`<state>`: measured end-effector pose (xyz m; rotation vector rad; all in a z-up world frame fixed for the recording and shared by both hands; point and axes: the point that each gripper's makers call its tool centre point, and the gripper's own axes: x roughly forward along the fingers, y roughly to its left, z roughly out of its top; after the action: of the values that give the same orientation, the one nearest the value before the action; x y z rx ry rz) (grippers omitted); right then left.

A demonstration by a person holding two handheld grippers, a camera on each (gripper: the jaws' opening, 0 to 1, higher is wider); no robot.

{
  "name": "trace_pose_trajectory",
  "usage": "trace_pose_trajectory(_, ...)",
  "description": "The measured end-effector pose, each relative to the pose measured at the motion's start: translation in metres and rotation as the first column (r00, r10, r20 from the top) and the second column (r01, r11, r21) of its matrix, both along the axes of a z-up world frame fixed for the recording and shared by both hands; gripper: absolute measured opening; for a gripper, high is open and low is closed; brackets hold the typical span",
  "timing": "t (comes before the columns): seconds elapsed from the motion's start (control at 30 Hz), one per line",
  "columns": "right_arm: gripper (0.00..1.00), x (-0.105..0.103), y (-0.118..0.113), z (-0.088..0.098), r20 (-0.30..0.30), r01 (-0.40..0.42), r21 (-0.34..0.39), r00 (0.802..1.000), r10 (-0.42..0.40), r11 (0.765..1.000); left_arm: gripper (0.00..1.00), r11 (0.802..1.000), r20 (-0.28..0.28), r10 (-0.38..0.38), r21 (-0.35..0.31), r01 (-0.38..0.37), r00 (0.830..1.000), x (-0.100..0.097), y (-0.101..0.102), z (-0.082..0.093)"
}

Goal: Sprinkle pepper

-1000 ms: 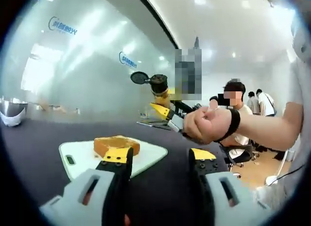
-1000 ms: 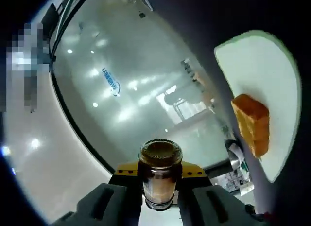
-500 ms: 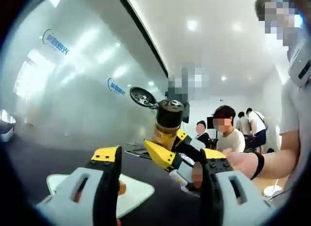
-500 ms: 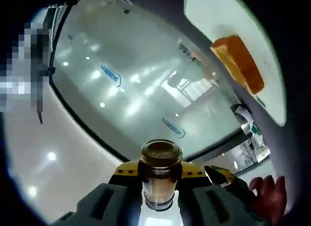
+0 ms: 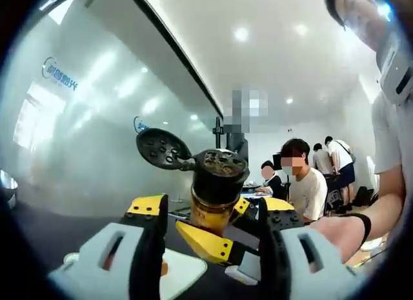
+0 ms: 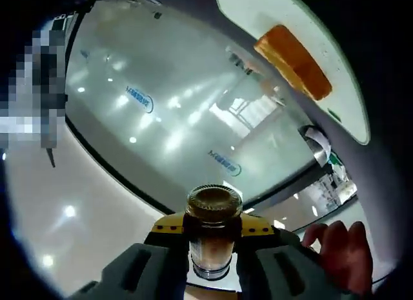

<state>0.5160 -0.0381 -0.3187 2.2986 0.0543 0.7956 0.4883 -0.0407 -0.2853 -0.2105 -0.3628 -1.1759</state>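
The right gripper [image 6: 210,264] was clamped on the pepper jar [image 6: 211,232], a rigid, probably slick glass thing best pinched round its body, flip lid [image 5: 161,148] open, while the left gripper [image 5: 210,248] hung spread and empty.

Right hand-held gripper [image 6: 210,264] clamped tight, tilted, left hand-held gripper [image 5: 210,248] with jaws spread, raised just behind it

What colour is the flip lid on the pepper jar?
Black, dotted with holes; the flip lid shows best in the left gripper view.
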Motion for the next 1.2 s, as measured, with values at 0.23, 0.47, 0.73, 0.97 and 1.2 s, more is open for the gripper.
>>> trace_pose_trajectory(0.23,0.23,-0.004,0.009,0.001,0.007,-0.035,-0.012,0.999,0.035,0.999,0.30,0.999,0.065,0.025,-0.032,-0.023,0.998,-0.007,0.003,0.013)
trace_pose_trajectory(0.47,0.23,-0.004,0.012,0.002,0.009,-0.031,-0.017,0.999,0.031,0.999,0.24,0.998,0.083,0.053,-0.030,-0.051,0.995,-0.003,0.007,0.015)
trace_pose_trajectory(0.73,0.23,-0.006,0.015,0.002,0.019,-0.037,0.007,0.999,0.037,0.999,0.21,0.997,0.096,0.075,0.027,-0.078,0.993,-0.007,0.009,0.015)
trace_pose_trajectory(0.97,0.24,-0.008,0.015,0.008,0.042,-0.037,0.027,0.998,0.036,0.999,0.20,0.994,0.118,0.090,0.046,-0.095,0.989,-0.010,0.008,0.021)
trace_pose_trajectory(1.2,0.25,-0.008,0.021,0.004,0.025,-0.055,-0.024,0.998,0.055,0.998,0.20,0.996,0.027,0.083,0.039,-0.084,0.996,-0.006,0.015,0.017)
